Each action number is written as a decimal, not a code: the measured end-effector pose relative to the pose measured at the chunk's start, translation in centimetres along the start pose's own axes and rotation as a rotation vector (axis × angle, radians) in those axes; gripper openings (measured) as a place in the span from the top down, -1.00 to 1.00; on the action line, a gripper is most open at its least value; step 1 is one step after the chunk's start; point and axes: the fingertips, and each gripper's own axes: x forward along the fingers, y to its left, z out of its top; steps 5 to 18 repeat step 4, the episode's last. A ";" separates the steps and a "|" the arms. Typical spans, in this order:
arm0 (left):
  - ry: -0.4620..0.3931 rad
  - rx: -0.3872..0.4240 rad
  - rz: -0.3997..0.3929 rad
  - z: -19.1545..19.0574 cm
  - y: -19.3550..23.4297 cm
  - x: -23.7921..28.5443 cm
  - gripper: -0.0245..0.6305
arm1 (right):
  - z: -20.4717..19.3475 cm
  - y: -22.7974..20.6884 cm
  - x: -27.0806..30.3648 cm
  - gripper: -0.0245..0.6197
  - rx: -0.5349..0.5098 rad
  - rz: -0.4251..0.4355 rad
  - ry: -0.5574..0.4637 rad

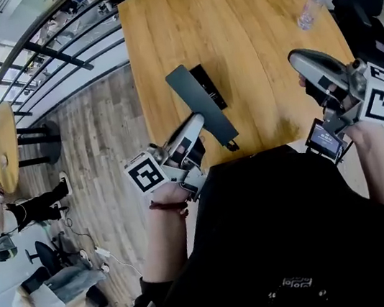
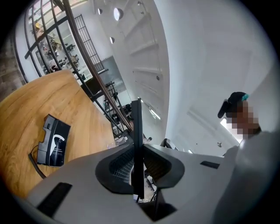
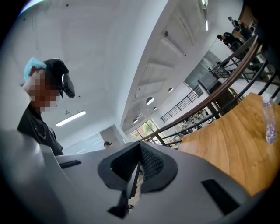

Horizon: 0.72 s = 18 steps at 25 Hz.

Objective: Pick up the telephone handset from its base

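A flat dark grey handset hangs above the near part of the wooden table, over the black telephone base. My left gripper is shut on its side. In the left gripper view the handset stands edge-on between the pads, and the base lies on the table at the left with its coiled cord. The cord also shows at the handset's near end. My right gripper hovers over the table's right part, apart from the phone. Its jaws look shut with nothing in them.
A clear plastic bottle lies at the table's far right and also appears in the right gripper view. A dark railing runs along the left, with a small round table and people on the floor beyond it.
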 end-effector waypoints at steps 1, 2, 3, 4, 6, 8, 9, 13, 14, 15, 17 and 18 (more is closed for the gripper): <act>0.011 0.007 0.007 -0.2 0.1 0.0 0.70 | -0.3 0.1 -0.2 0.88 -0.005 -0.016 0.011; 0.018 0.012 0.013 -0.3 0.2 -0.2 0.70 | -0.5 0.2 -0.3 0.88 -0.006 -0.027 0.022; 0.023 0.014 0.017 -0.4 0.3 -0.3 0.70 | -0.8 0.5 -0.5 0.88 -0.006 -0.034 0.031; 0.028 0.015 0.020 -0.5 0.3 -0.5 0.70 | -0.9 0.7 -0.6 0.88 -0.006 -0.039 0.039; 0.028 0.015 0.020 -0.5 0.3 -0.5 0.70 | -0.9 0.7 -0.6 0.88 -0.006 -0.039 0.039; 0.028 0.015 0.020 -0.5 0.3 -0.5 0.70 | -0.9 0.7 -0.6 0.88 -0.006 -0.039 0.039; 0.028 0.015 0.020 -0.5 0.3 -0.5 0.70 | -0.9 0.7 -0.6 0.88 -0.006 -0.039 0.039; 0.028 0.015 0.020 -0.5 0.3 -0.5 0.70 | -0.9 0.7 -0.6 0.88 -0.006 -0.039 0.039; 0.028 0.015 0.020 -0.5 0.3 -0.5 0.70 | -0.9 0.7 -0.6 0.88 -0.006 -0.039 0.039; 0.028 0.015 0.020 -0.5 0.3 -0.5 0.70 | -0.9 0.7 -0.6 0.88 -0.006 -0.039 0.039; 0.028 0.015 0.020 -0.5 0.3 -0.5 0.70 | -0.9 0.7 -0.6 0.88 -0.006 -0.039 0.039; 0.028 0.015 0.020 -0.5 0.3 -0.5 0.70 | -0.9 0.7 -0.6 0.88 -0.006 -0.039 0.039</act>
